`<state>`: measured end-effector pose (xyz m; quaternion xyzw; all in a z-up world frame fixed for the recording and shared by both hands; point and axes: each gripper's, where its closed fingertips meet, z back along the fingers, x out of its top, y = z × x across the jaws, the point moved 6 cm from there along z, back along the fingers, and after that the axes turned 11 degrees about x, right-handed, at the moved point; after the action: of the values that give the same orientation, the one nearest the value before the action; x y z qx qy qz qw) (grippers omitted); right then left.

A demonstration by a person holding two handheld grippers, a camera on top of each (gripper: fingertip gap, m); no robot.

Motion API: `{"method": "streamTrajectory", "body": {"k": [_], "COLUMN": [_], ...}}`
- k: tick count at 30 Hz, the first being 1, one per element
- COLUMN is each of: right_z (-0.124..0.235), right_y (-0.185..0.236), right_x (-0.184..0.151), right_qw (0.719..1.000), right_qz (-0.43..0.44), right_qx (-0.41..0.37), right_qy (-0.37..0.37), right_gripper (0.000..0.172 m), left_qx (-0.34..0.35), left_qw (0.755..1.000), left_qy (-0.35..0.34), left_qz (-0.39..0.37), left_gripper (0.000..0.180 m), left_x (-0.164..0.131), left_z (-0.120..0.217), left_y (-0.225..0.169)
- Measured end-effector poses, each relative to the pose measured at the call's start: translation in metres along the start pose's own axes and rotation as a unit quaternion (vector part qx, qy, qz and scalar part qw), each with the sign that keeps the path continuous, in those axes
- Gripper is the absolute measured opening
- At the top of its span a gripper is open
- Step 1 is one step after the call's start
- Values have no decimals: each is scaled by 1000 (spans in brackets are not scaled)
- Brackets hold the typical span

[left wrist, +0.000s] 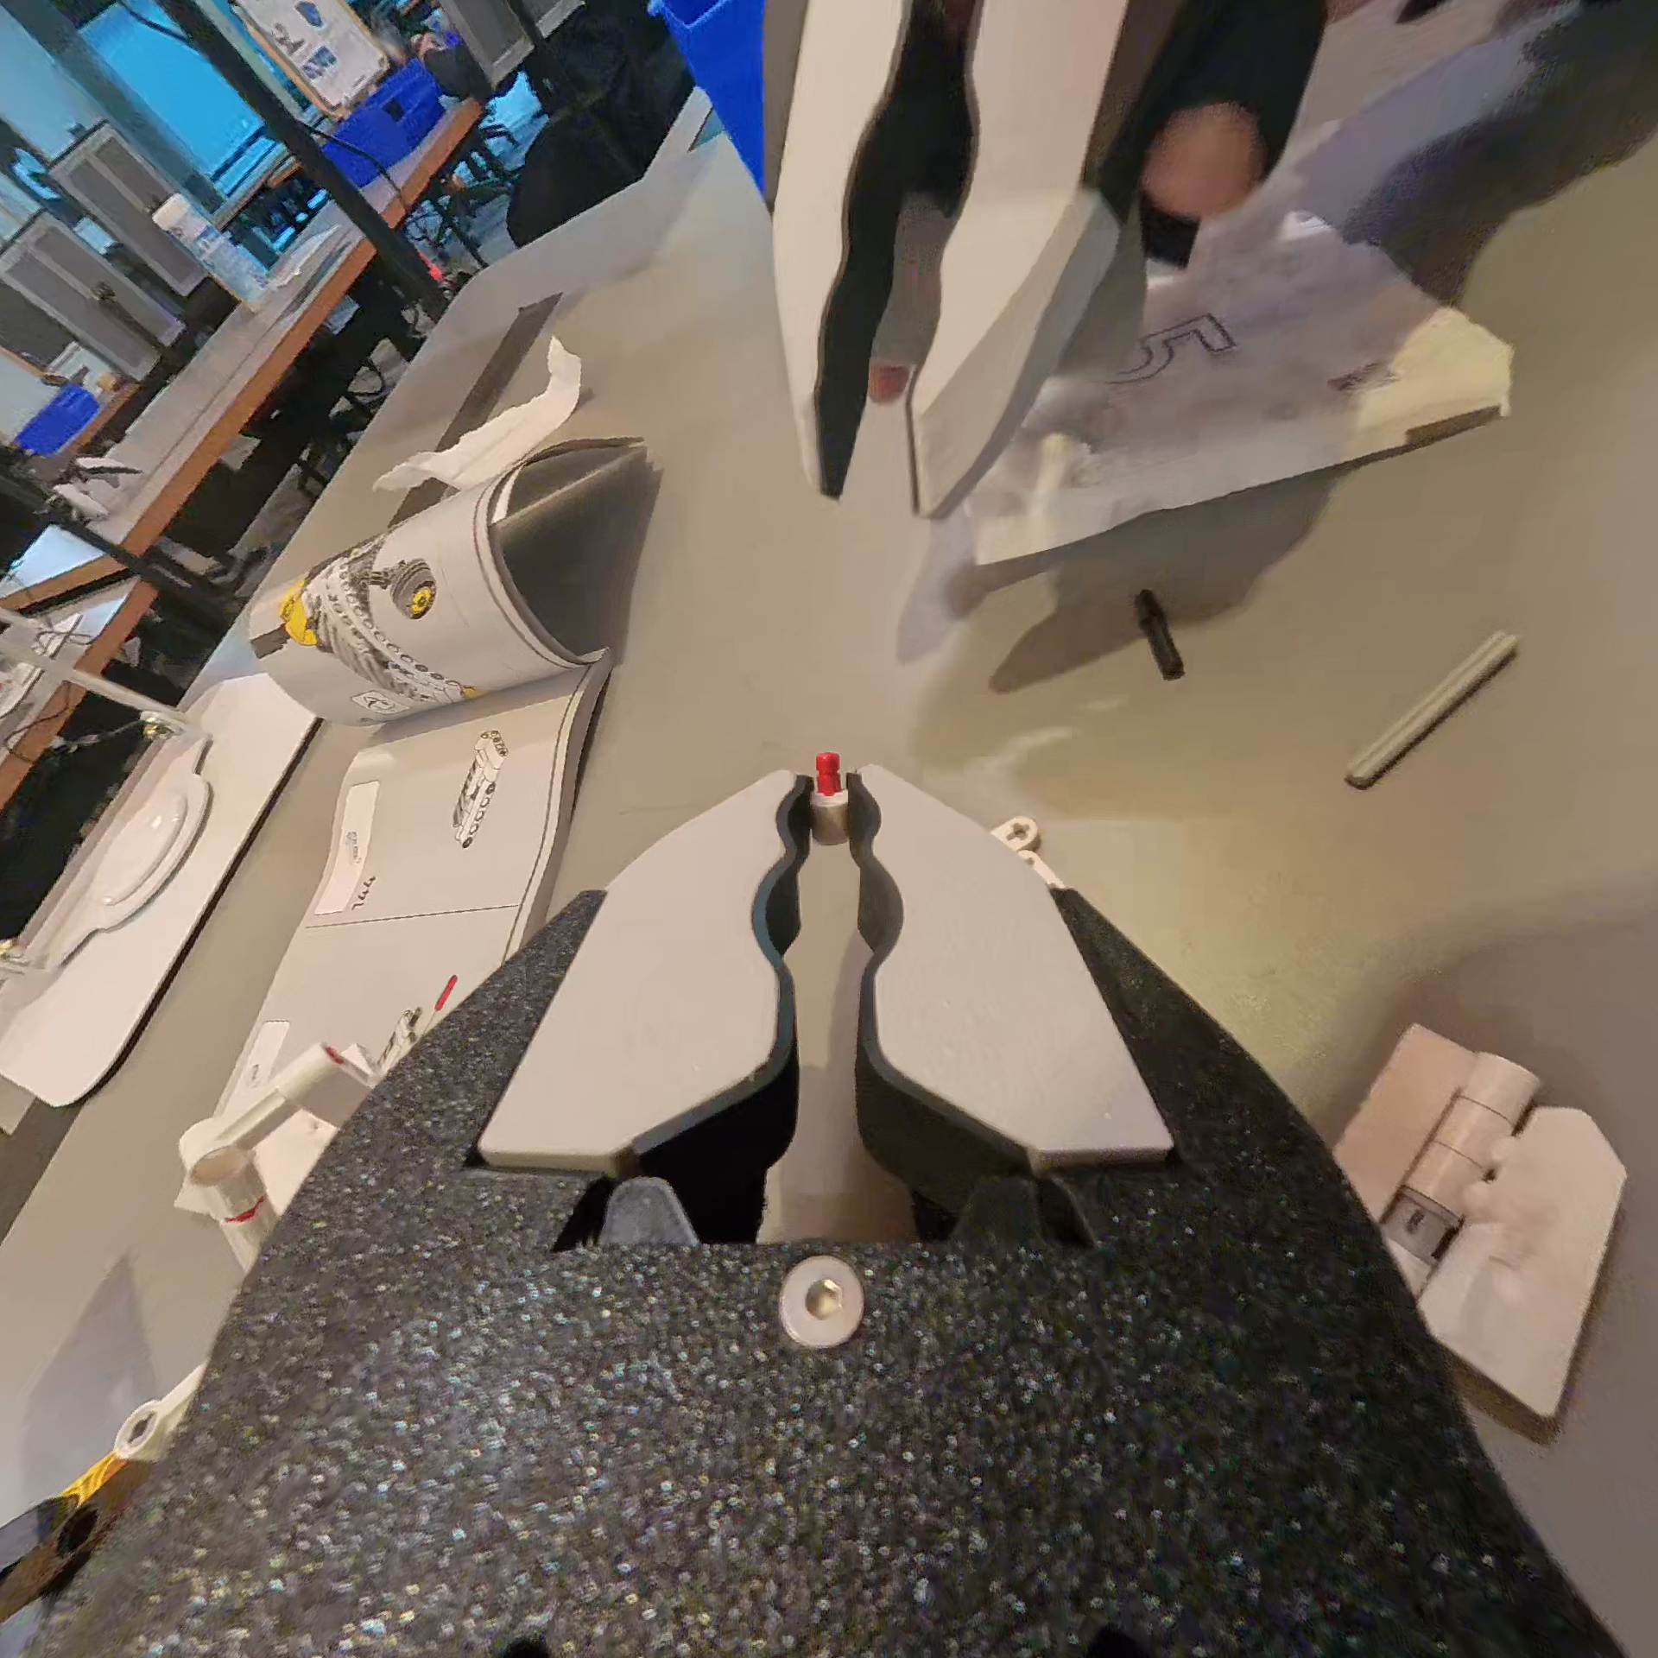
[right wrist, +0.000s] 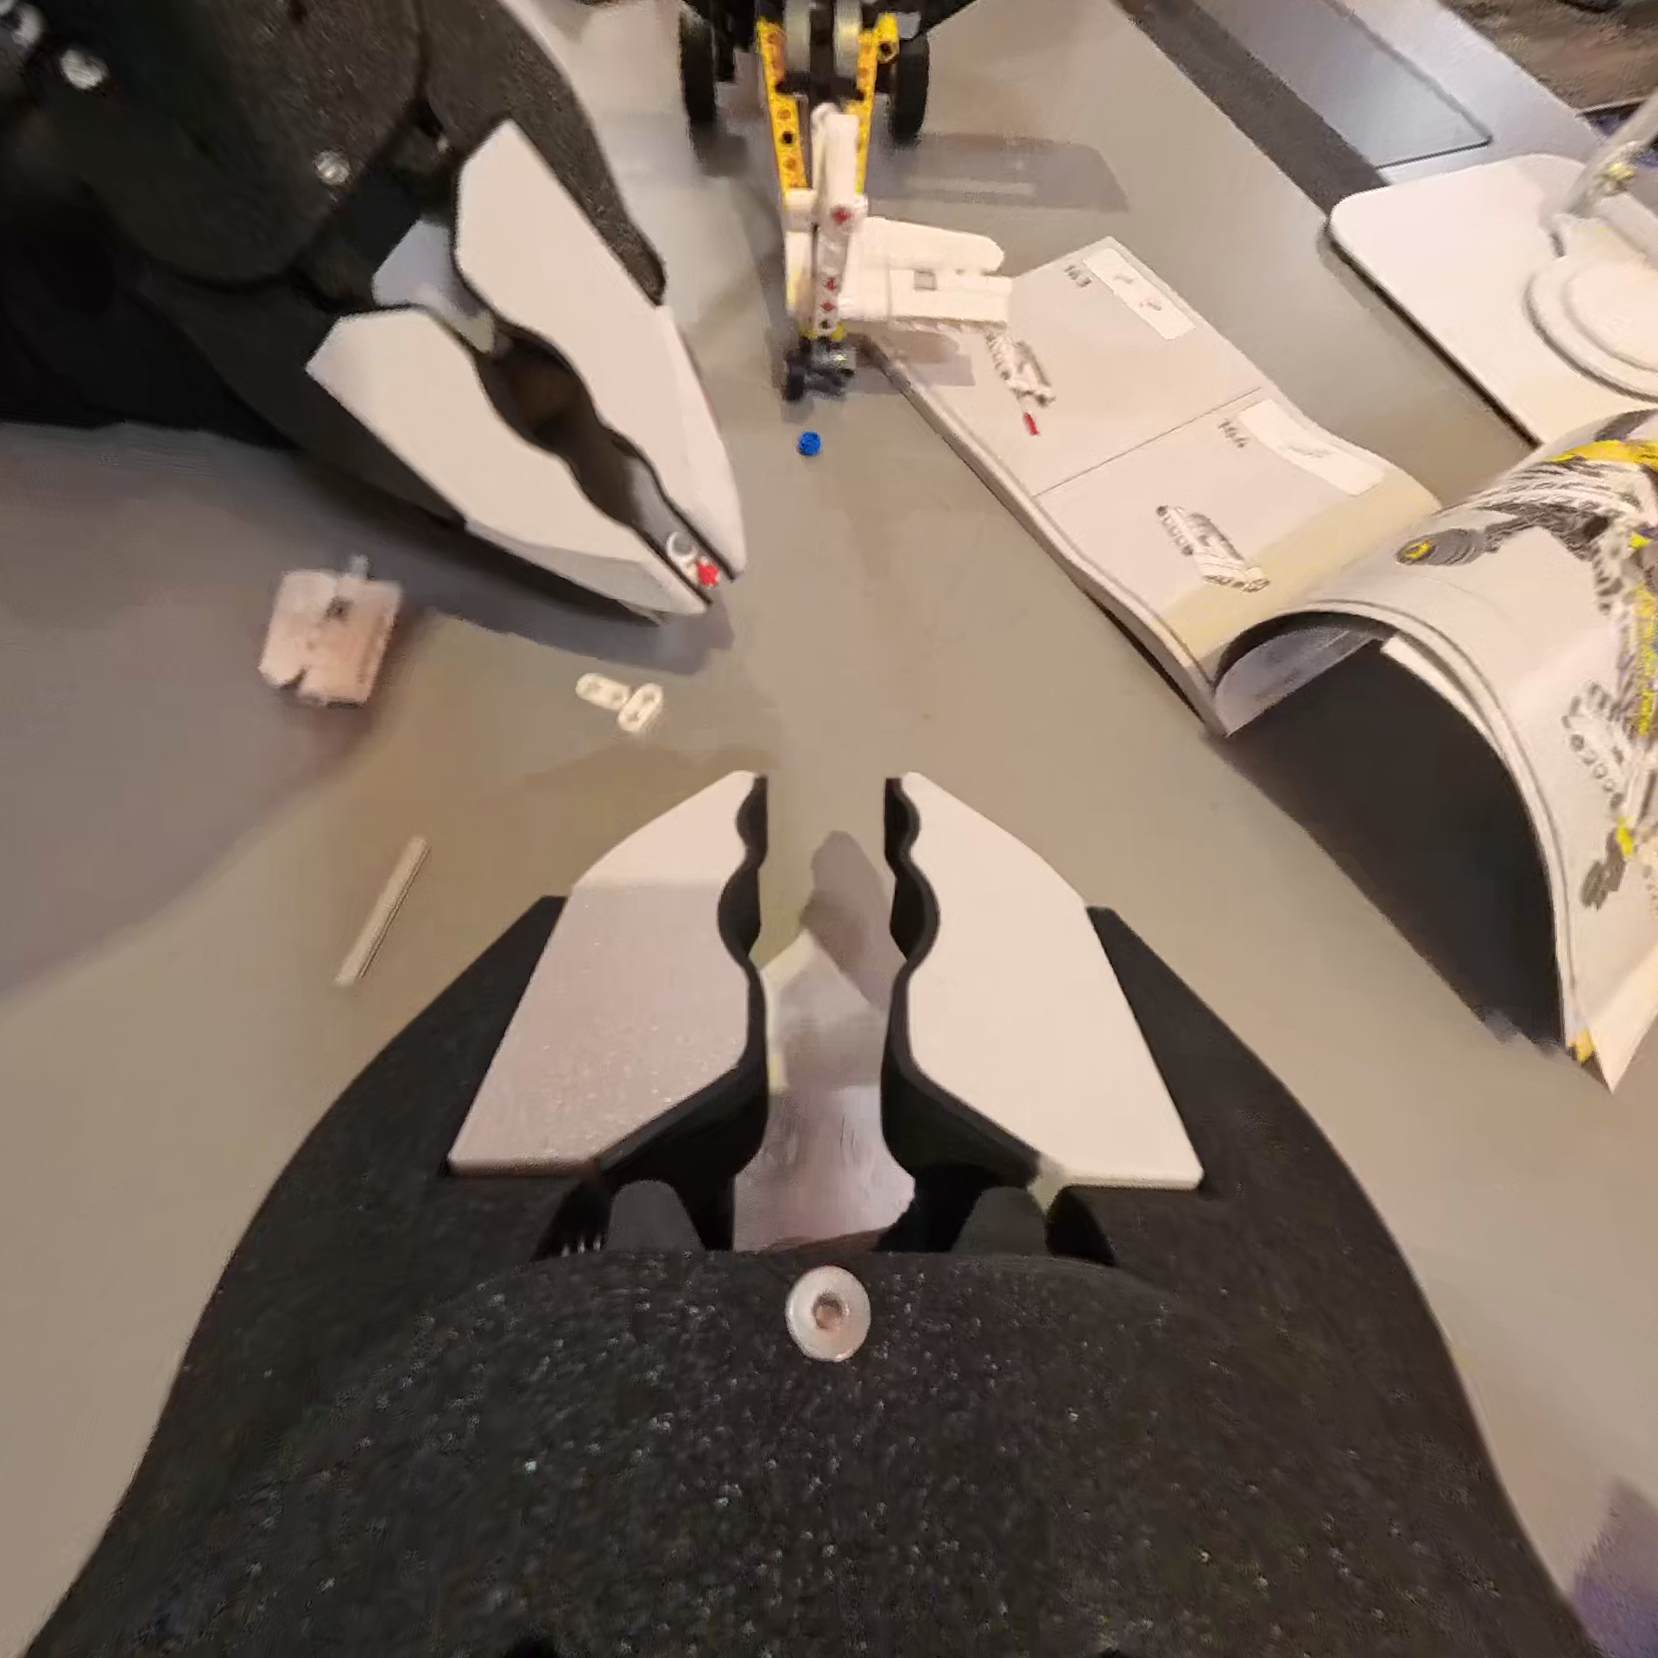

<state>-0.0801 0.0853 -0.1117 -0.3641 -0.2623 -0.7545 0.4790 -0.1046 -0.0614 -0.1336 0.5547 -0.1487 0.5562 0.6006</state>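
Observation:
My left gripper (left wrist: 827,782) is shut on a small grey bush (left wrist: 830,821) with a red pin (left wrist: 827,772) sticking out past the fingertips, low over the grey table (left wrist: 763,628). The right wrist view shows the same gripper (right wrist: 709,574) with the red pin (right wrist: 708,574) at its tips. My right gripper (right wrist: 825,789) is open with nothing between its tips. It also shows in the left wrist view (left wrist: 879,493), hanging above the table. A crumpled clear plastic bag (left wrist: 1238,404) is blurred beside and behind it, and shows through the gap between its fingers (right wrist: 825,1130).
A black pin (left wrist: 1159,633), a grey axle (left wrist: 1435,709) and a white hinged panel (left wrist: 1480,1211) lie on the right. An open instruction booklet (right wrist: 1211,493) lies beside a yellow and white model (right wrist: 825,179). Two thin white links (right wrist: 623,700) and a blue stud (right wrist: 809,442) lie loose. My hands' fingertips stand some 6 centimeters from each other. From the right gripper's tips to the grey axle (left wrist: 1435,709) is close to 10 centimeters. My right wrist view (right wrist: 387,897) looks at it from another angle.

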Motion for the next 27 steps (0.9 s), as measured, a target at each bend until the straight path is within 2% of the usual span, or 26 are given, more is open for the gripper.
{"method": "streamTrajectory", "body": {"k": [3,7,13,15,19,23,25,27], "right_z": [10,-4,-22,-27,-31,-31,-19,12], "right_y": [19,45,40,39,44,46,43,34], "right_x": [-12,-22,-20,-22,-19,-17,-10,3], "right_qw": [999,993,972,963,951,958,973,987], "right_qz": [27,67,129,143,166,155,134,102], "right_qx": [29,73,108,112,106,81,50,-5], "right_qy": [20,66,162,200,238,227,181,120], "right_gripper": [30,30,29,26,4,4,4,4], "left_qx": [-16,-30,-41,-41,-39,-29,-27,-28], "left_qw": [1000,999,999,999,999,999,998,998], "left_qy": [-9,-18,-17,-17,-26,-30,-32,-38], "left_qz": [1,17,1,-4,3,25,40,52], "left_gripper": [8,8,8,8,8,8,8,8], "left_x": [1,8,10,11,13,12,12,12], "left_z": [4,11,14,14,15,17,17,19], "left_y": [0,5,-2,-4,-2,5,8,11]}}
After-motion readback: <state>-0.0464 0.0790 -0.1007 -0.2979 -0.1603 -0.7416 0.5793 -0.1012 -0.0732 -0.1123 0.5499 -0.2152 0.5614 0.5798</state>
